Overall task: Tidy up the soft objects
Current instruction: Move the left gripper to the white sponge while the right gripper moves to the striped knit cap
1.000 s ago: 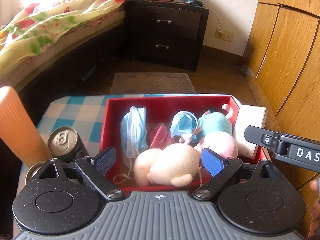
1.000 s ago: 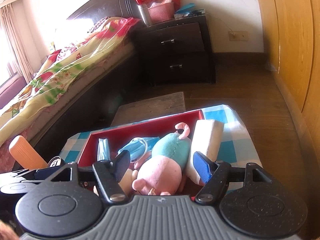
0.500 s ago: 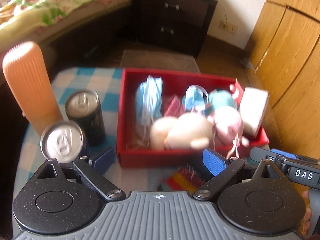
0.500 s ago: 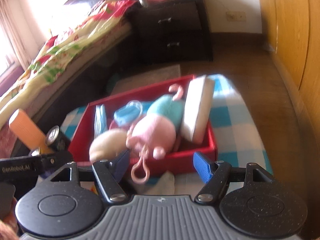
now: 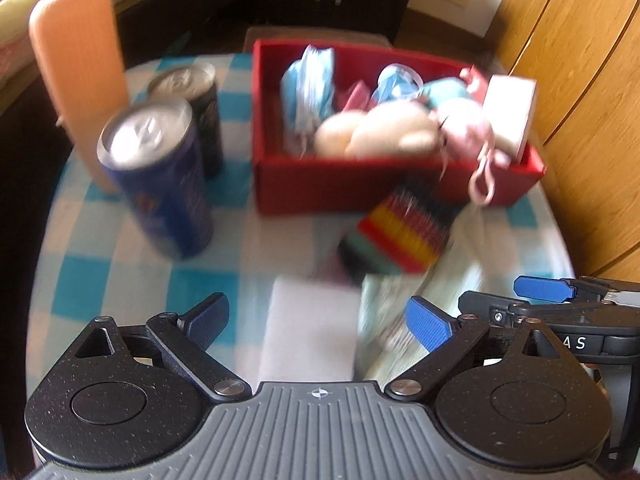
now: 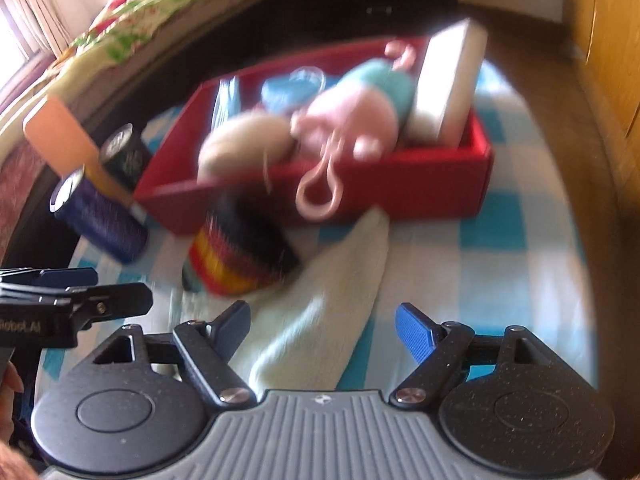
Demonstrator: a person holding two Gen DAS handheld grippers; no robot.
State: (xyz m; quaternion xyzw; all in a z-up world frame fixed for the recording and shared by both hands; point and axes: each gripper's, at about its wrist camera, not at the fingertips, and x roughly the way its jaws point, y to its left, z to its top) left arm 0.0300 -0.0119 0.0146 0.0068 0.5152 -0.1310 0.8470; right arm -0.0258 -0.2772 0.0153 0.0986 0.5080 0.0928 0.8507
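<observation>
Blue-tipped left gripper [image 5: 318, 322] is open over a white pad [image 5: 312, 332]. Right gripper [image 6: 324, 330] has just been opening wider, a pale sock [image 6: 320, 312] lying between its jaws. Beyond the sock sit a striped sock [image 6: 236, 258], then the red box [image 6: 400, 188] of soft toys.

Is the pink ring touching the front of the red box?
Cannot tell. In the right wrist view the pink ring overlaps the red box, but blur hides any contact.

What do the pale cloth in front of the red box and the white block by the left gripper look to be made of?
Pale cloth: seemingly soft knitted or terry fabric, matt, lying limp and creased; blur hides the weave. White block: probably foam or sponge, matt, flat-sided with squarish edges; too blurred to be sure.
</observation>
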